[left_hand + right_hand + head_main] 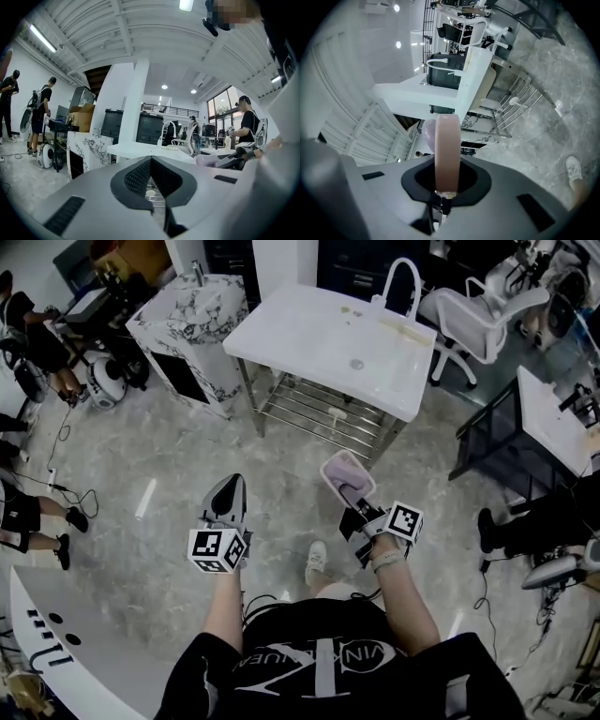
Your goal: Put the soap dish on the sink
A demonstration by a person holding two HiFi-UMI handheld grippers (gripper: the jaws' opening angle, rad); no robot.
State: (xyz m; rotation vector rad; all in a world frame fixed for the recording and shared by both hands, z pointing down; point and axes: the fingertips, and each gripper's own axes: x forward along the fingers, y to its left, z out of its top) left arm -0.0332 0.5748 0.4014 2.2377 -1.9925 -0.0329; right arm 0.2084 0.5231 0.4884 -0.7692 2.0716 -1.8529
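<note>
The soap dish (345,472) is pale pink and shallow; my right gripper (353,499) is shut on its near rim and holds it out over the grey floor. In the right gripper view the dish (447,150) stands edge-on between the jaws of that gripper (447,182). The white sink (309,329), with its curved white faucet (401,277), stands on metal legs ahead of both grippers, some way off. My left gripper (228,486) is level beside the right one, shut and holding nothing. In the left gripper view its tips (151,159) point toward the sink (136,150).
A marble-patterned cabinet (192,320) stands left of the sink. A wire shelf (319,413) runs under the sink. A white office chair (478,315) and a white desk (553,423) are at the right. People (37,343) stand at the left, with cables on the floor.
</note>
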